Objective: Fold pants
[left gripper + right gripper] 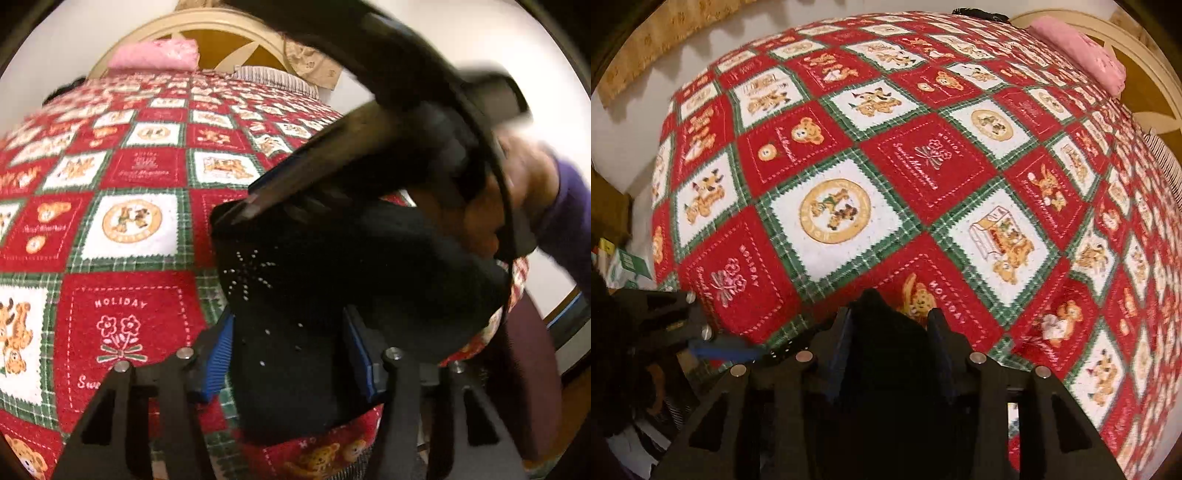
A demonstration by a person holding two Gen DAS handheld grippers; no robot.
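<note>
Black pants (pixel 332 266) bunched at the near edge of the red-green patchwork blanket (pixel 140 170), tiny white studs on the cloth, left gripper (pixel 291 350) clamped on one fold – right gripper (pixel 886 336) pinching another dark fold.

This was a bedroom in a home: a bed spread with a red, white and green patchwork holiday blanket (pixel 886 177) (teddy bears in its squares), a cream arched headboard (pixel 221 26), and a folded pink cloth (pixel 155 55) lay by it.
</note>
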